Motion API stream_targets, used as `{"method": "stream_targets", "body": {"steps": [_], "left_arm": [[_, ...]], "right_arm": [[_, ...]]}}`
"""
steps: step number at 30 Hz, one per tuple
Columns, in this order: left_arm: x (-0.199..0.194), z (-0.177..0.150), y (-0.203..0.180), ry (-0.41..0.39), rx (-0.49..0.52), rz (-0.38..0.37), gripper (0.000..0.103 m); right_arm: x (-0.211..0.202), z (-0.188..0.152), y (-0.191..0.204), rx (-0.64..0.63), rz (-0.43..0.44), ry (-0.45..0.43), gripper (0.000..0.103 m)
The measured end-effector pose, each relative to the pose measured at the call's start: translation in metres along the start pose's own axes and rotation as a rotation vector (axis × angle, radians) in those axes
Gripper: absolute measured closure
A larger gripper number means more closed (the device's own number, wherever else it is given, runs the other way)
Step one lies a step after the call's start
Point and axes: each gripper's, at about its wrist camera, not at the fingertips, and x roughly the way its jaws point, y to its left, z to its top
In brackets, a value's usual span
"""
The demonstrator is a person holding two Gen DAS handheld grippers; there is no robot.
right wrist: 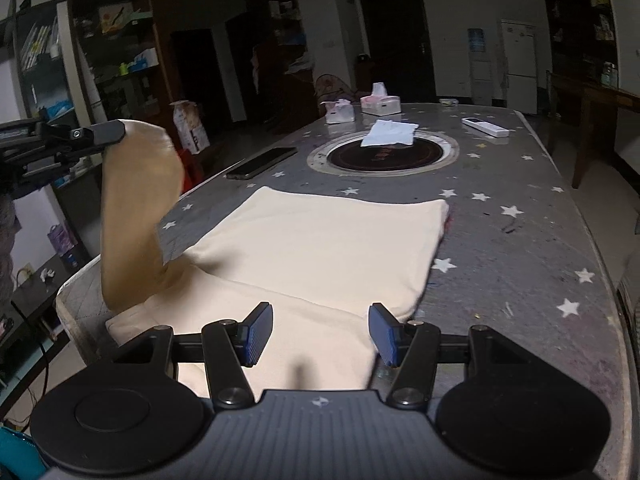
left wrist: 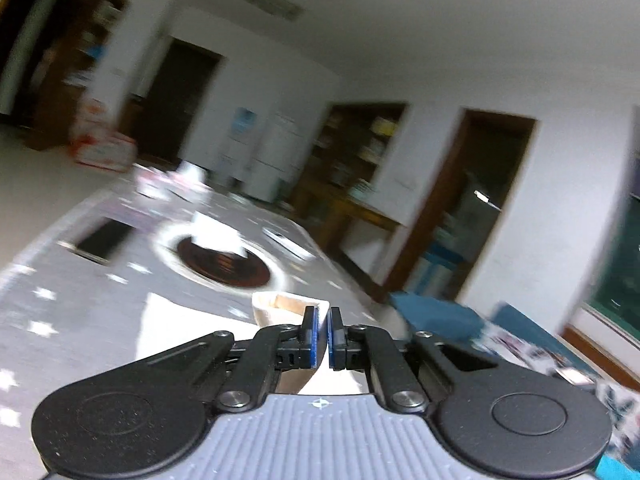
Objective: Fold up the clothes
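One cream garment [right wrist: 320, 240] corner pinched in left jaws, right jaws spread above.

The cream garment [right wrist: 320, 248] lies flat and folded on the grey starred table [right wrist: 520, 240], near the round hotplate [right wrist: 384, 152]; one end rises up at the table's left edge.

A dim room with white walls [right wrist: 448, 8] and a pale floor [right wrist: 612, 176]. Dark wooden shelves [right wrist: 116, 60] line the left side, crammed with boxes. Two dark doors [right wrist: 396, 40] stand in the far wall – a white fridge [right wrist: 519, 64] beside them. The long grey table [right wrist: 520, 240] (dotted with white stars) fills the middle.
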Motion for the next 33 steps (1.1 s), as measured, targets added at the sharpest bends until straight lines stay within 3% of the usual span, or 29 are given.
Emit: {"method": "stream_targets", "body": {"steps": [4, 7, 11, 15, 17, 24, 28, 33], "left_arm": [[0.025, -0.02, -0.021, 0.099, 0.027, -0.101, 0.098], [0.042, -0.034, -0.025, 0.171, 0.039, -0.132, 0.097], [0.056, -0.047, -0.021, 0.25, 0.034, -0.144, 0.092], [0.054, -0.05, -0.011, 0.272, 0.048, -0.135, 0.086], [0.047, -0.049, -0.003, 0.264, 0.047, -0.112, 0.086], [0.026, -0.052, 0.039, 0.263, 0.053, 0.088, 0.086], [0.025, -0.058, 0.063, 0.285, 0.039, 0.185, 0.086], [0.018, -0.069, 0.082, 0.312, 0.05, 0.267, 0.088]], "right_arm": [[-0.004, -0.002, -0.008, 0.023, -0.016, -0.01, 0.049], [-0.006, -0.004, -0.014, 0.039, -0.032, -0.013, 0.049], [-0.007, -0.005, -0.02, 0.06, -0.047, -0.013, 0.049], [-0.007, -0.005, -0.023, 0.07, -0.051, -0.011, 0.049], [-0.005, -0.005, -0.022, 0.066, -0.047, -0.007, 0.049], [0.007, -0.004, -0.007, 0.031, 0.0, 0.034, 0.051], [0.018, -0.006, -0.001, 0.016, 0.022, 0.07, 0.061], [0.029, -0.009, 0.005, -0.005, 0.027, 0.106, 0.066]]}}
